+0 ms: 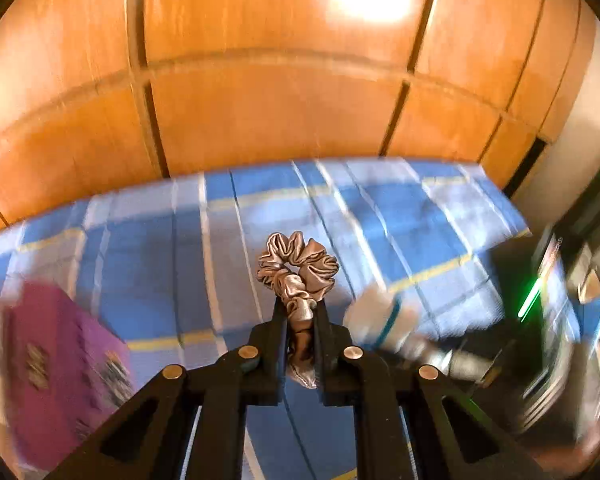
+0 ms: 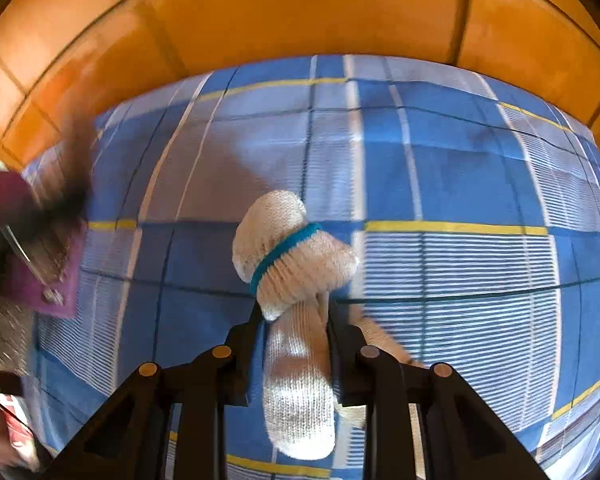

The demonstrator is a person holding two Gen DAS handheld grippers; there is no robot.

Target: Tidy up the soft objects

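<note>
The left black two-finger tongs [image 1: 298, 304] are pointing steeply downward, their jaws clamping tight on something soft. The right black tongs [image 2: 294, 312] are pointing more steeply down, likewise gripping.

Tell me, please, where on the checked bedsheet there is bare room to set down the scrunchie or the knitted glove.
The checked bedsheet lies bare right of the knitted glove, out to the wooden panels behind. The left edge is crowded by the purple box. The left gripper holds the scrunchie; the right gripper holds the glove.
</note>
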